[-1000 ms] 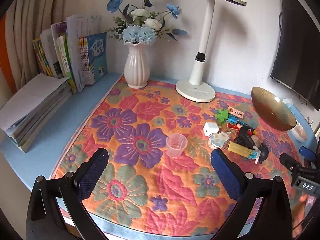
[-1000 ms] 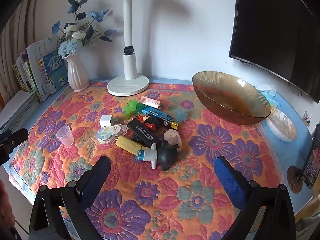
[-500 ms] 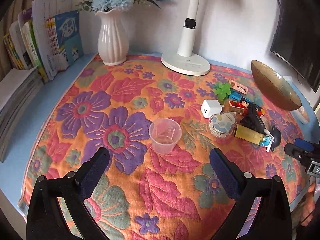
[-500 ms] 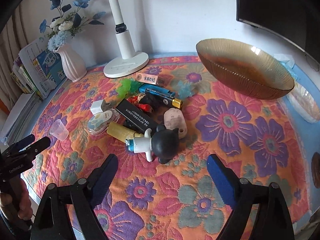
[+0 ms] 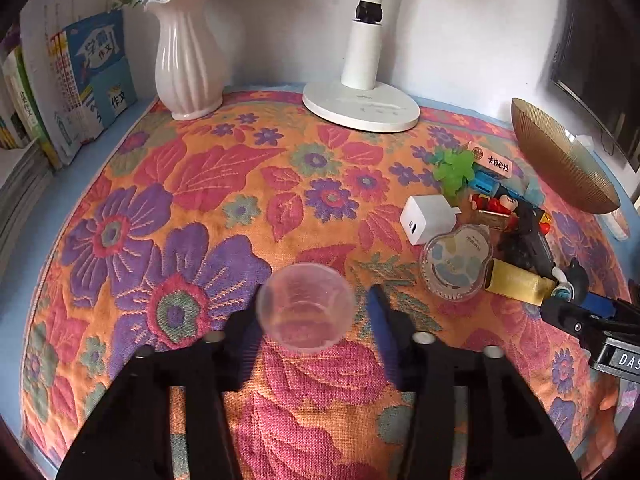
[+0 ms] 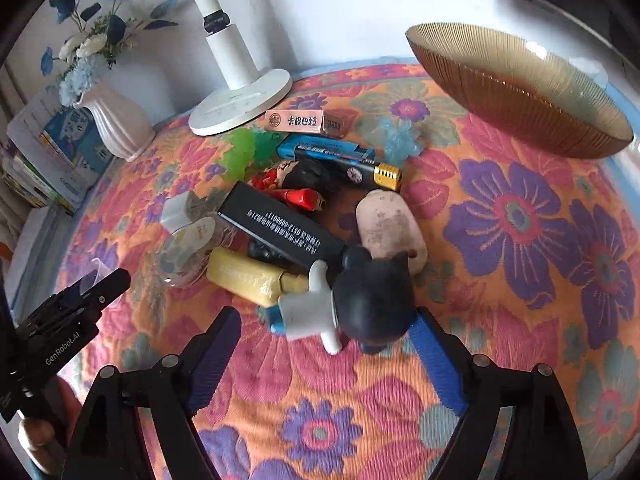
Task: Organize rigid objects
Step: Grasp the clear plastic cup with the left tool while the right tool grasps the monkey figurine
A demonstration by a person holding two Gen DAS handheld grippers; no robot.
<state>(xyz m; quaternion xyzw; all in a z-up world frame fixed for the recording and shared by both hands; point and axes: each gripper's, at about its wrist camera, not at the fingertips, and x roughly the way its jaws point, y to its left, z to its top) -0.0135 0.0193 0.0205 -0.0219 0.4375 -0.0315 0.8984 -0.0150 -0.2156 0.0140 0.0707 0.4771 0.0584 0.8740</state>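
1. My left gripper (image 5: 306, 316) has its jaws drawn in around the cup (image 5: 306, 305), one pad on each side. They look to be touching the wall or just off it. I read this as closing on the cup, not yet a sure grip, so I would finish the squeeze gently; thin clear plastic should buckle if pinched hard.
2. The cup stands upright on the cloth (image 5: 200, 184), apart from the pile of small things to its right. I would keep my pads low on the wall and level, so that the rim does not tip out when I lift.
3. My right gripper (image 6: 328, 344) has its jaws spread wide, with the figure (image 6: 360, 300) lying on its side between and just ahead of the pads. Nothing is pinched there yet.
4. The figure leans against the black box (image 6: 280, 232) and the yellow tube (image 6: 248, 276). I would come in around its dark head, the widest and firmest part, and close squarely so it does not spin away.
5. The bowl (image 6: 520, 88) at the back right seems the likely place for these things, though that is my guess from the task alone.
6. Lift straight up before swinging across; the pile is crowded and a low sweep could drag the charger (image 5: 426, 218) or the round case (image 5: 456, 260).
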